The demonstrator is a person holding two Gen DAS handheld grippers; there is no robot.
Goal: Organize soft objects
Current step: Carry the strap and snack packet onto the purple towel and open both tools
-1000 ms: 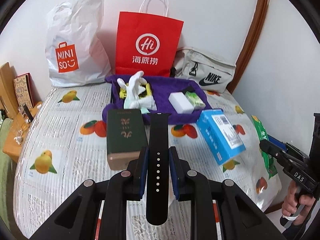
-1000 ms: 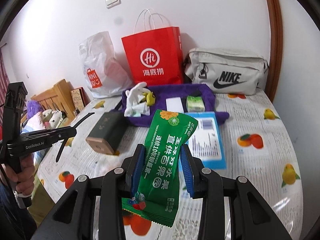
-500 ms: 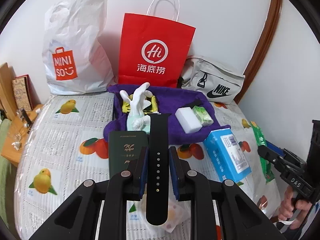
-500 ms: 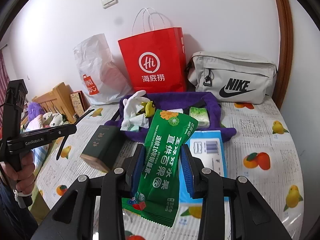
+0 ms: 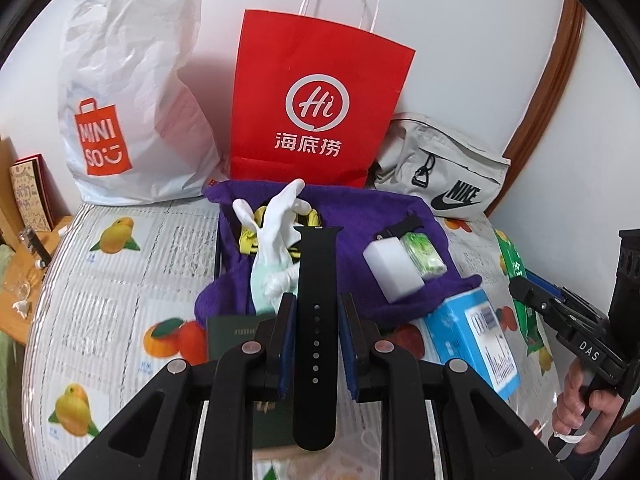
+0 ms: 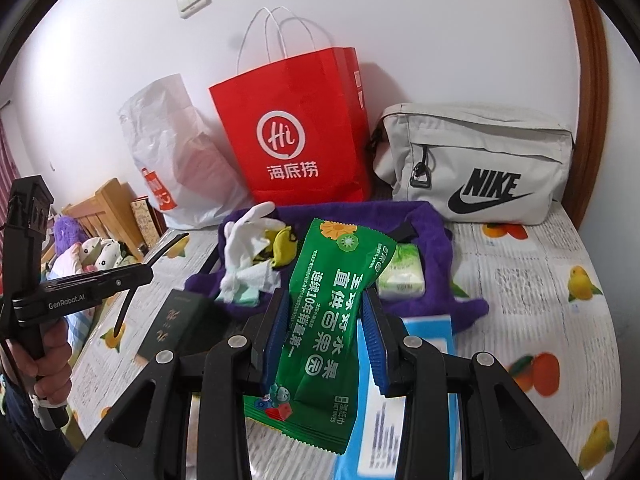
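Note:
My left gripper (image 5: pixel 316 312) is shut on a black watch strap (image 5: pixel 316 320), held above the near edge of a purple cloth (image 5: pixel 352 216). My right gripper (image 6: pixel 326 312) is shut on a green wet-wipes pack (image 6: pixel 332 312), held above the cloth (image 6: pixel 436 236) and a blue box (image 6: pixel 428 328). On the cloth lie a white rabbit plush (image 5: pixel 276 232), a yellow toy (image 6: pixel 284 244), a white sponge block (image 5: pixel 392 268) and a green tissue pack (image 5: pixel 424 252). The right gripper with its pack (image 5: pixel 516 280) shows at the right of the left wrist view.
A dark green box (image 6: pixel 176 328) lies at the cloth's near left. A Miniso plastic bag (image 5: pixel 132 92), a red paper bag (image 5: pixel 316 100) and a grey Nike pouch (image 6: pixel 480 164) stand along the wall. The fruit-print table cover (image 5: pixel 120 288) ends at a wooden headboard (image 6: pixel 108 212) on the left.
Both grippers have moved forward toward the purple cloth, still holding the strap and the wipes pack. The cloth and bags appear larger and closer.

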